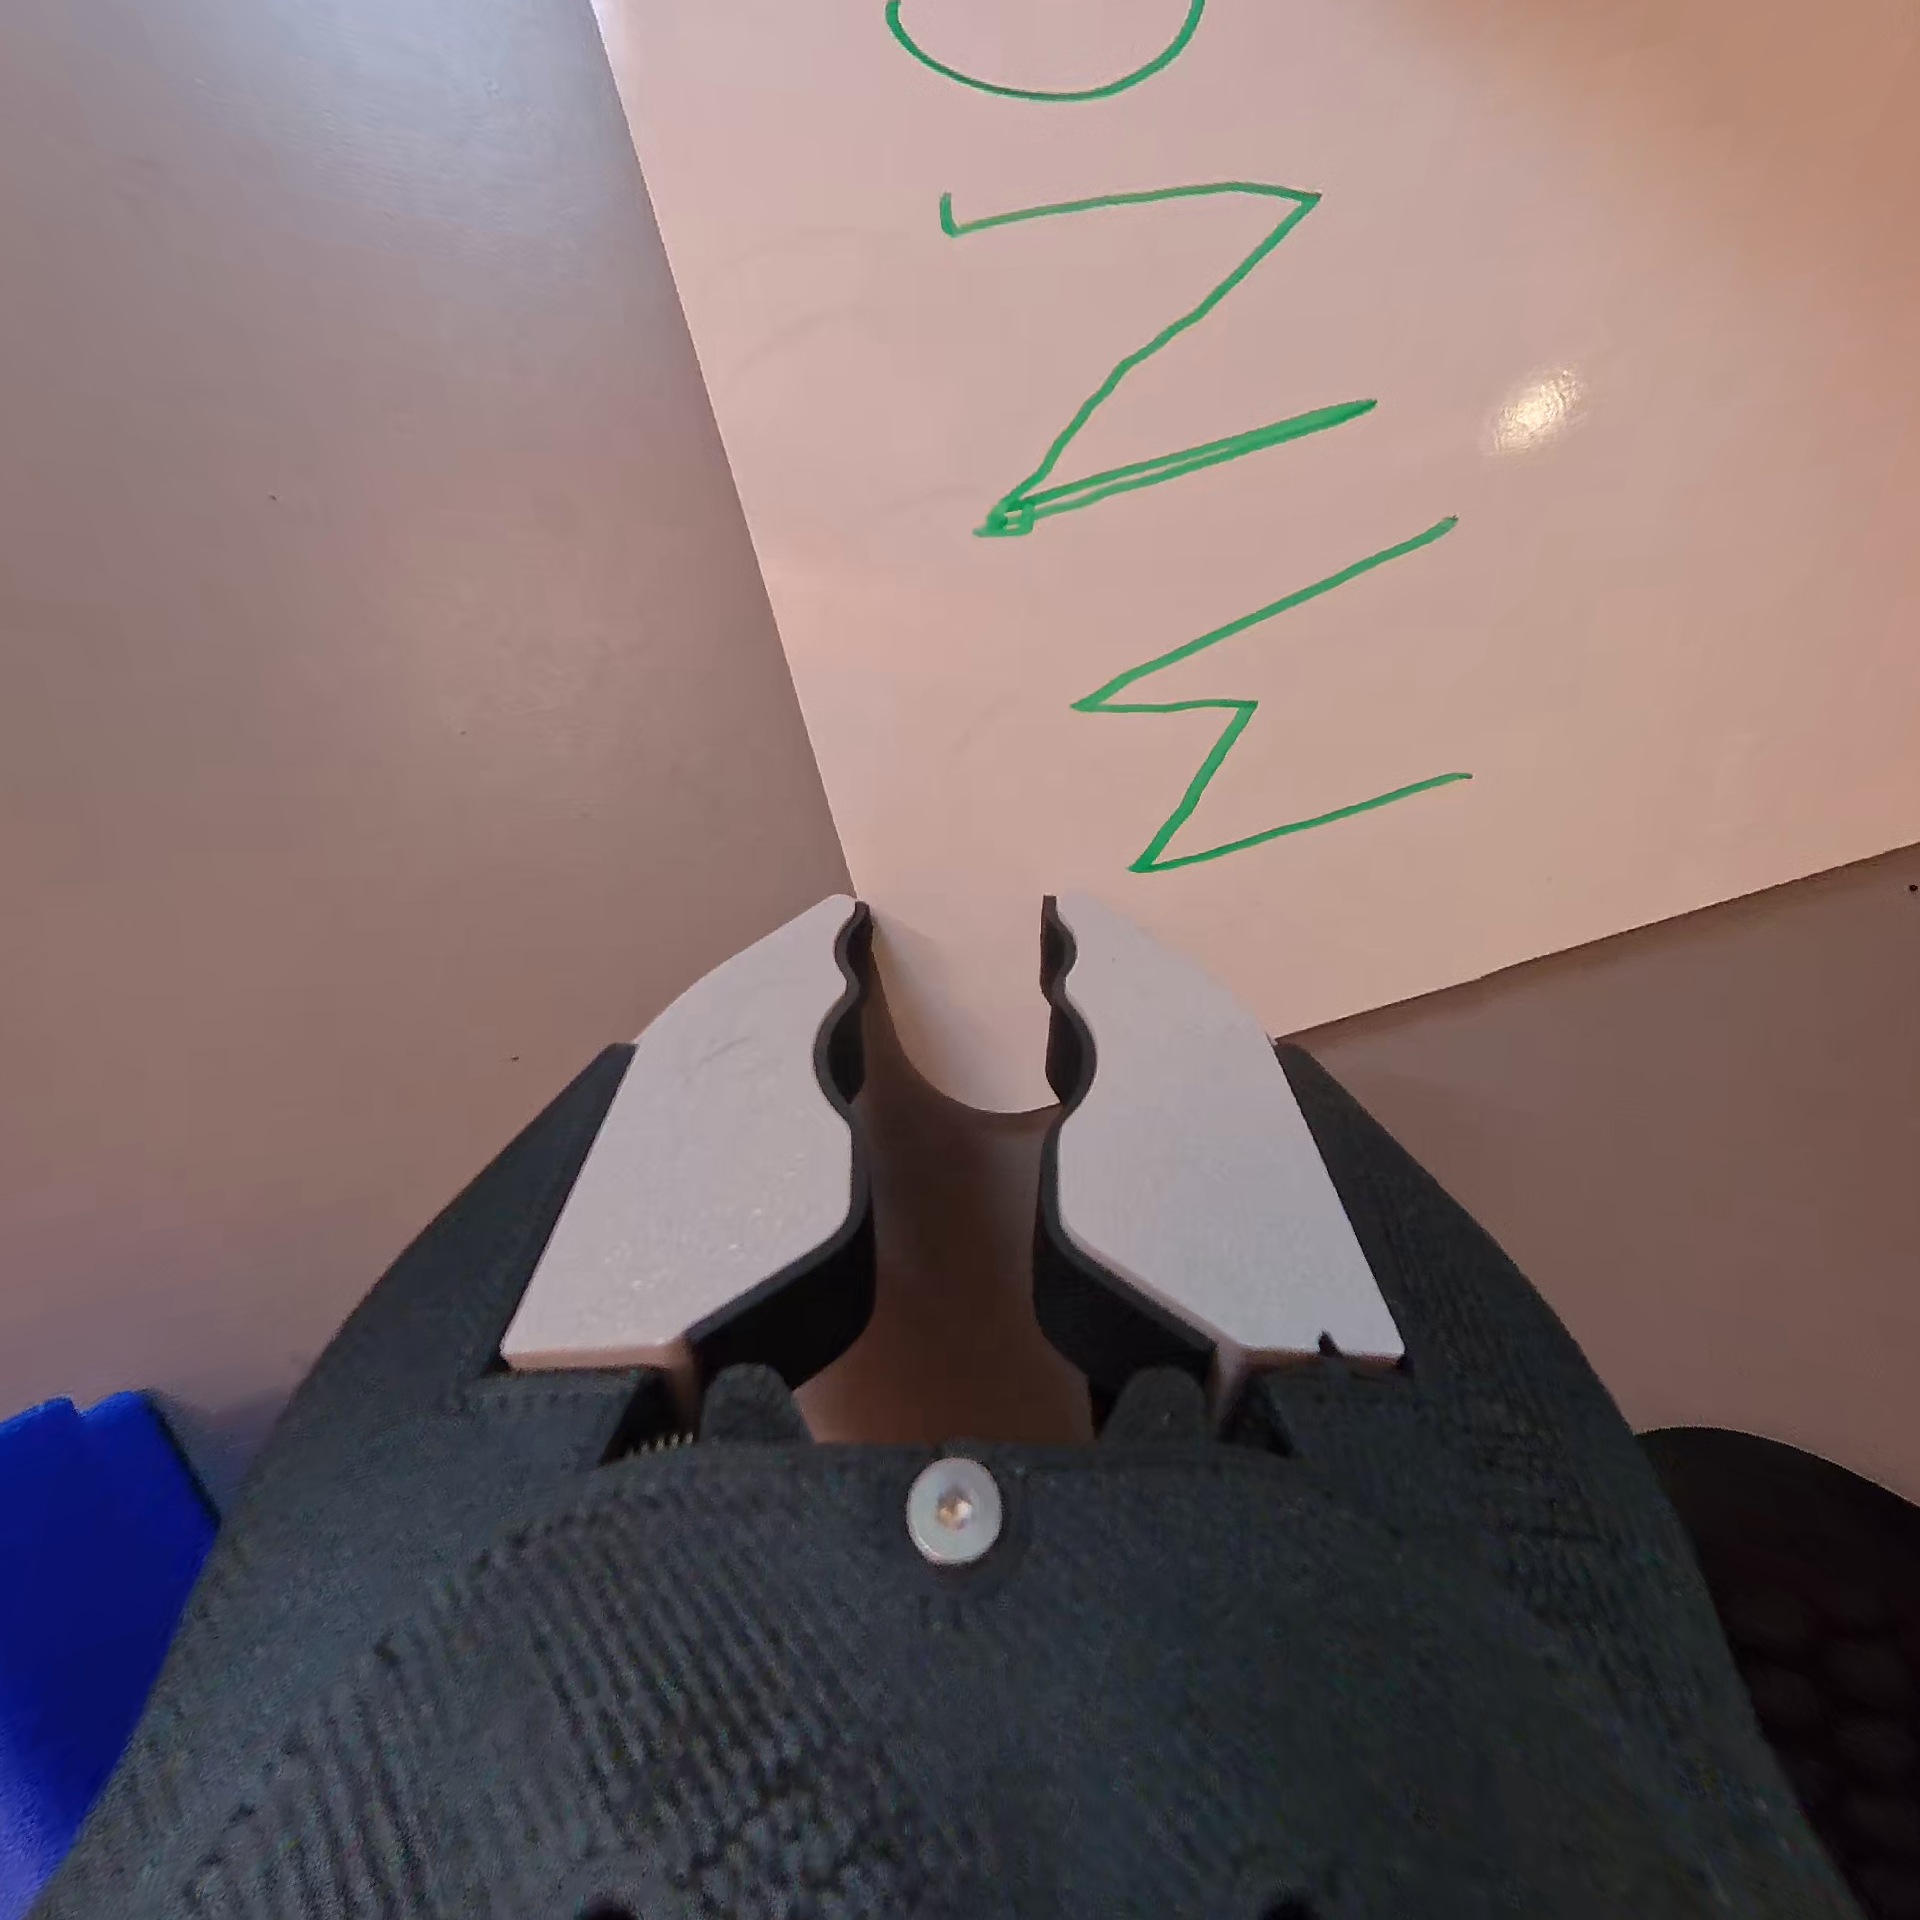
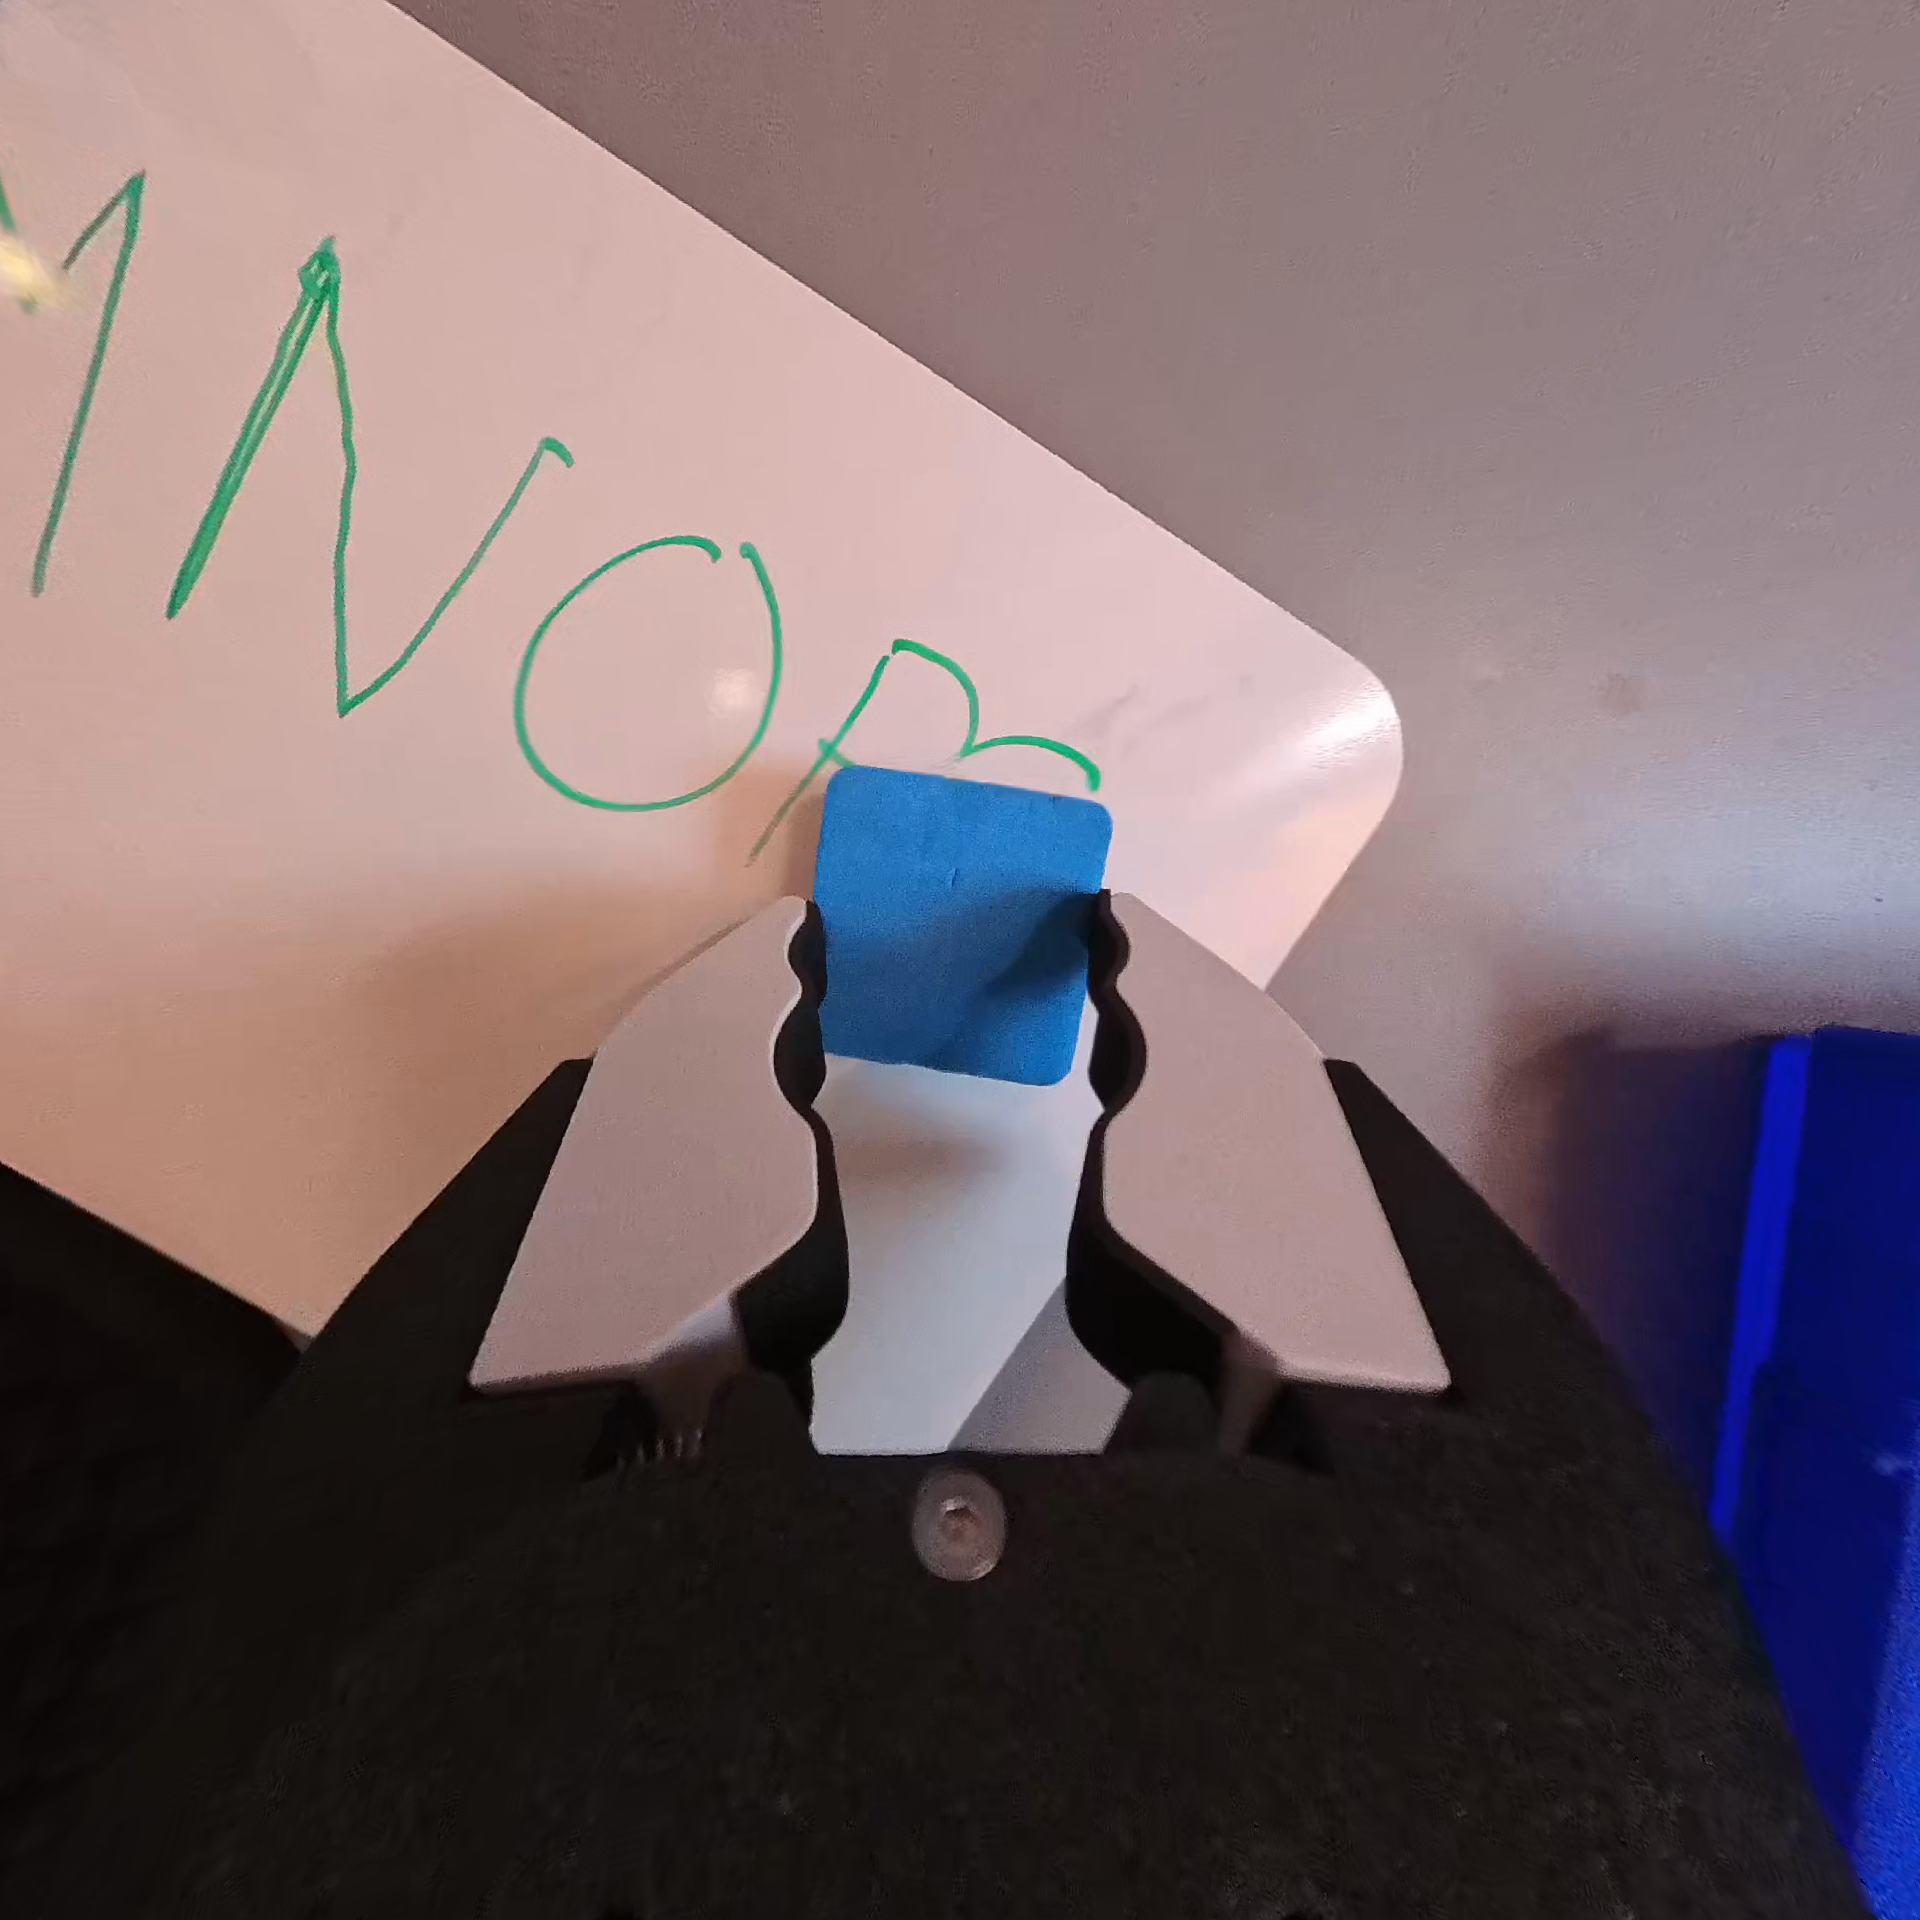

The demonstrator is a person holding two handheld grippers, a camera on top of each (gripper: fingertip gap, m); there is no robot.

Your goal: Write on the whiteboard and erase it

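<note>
The right gripper (image 2: 951, 904) clamps a blue foam eraser (image 2: 961, 914) between its fingers, the block resting on the whiteboard (image 2: 312, 935) at the end of the green writing (image 2: 644, 675). The left gripper (image 1: 954, 909), jaws parted and empty, hovers over the board's corner on a grey table (image 1: 312, 520).

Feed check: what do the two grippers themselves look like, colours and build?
They look alike. The left gripper and right gripper each have a black, ridged 3D-printed body, one silver screw at its centre, and two pale grey curved fingers lined inside with wavy black pads. No cables or sleeves are visible.
</note>
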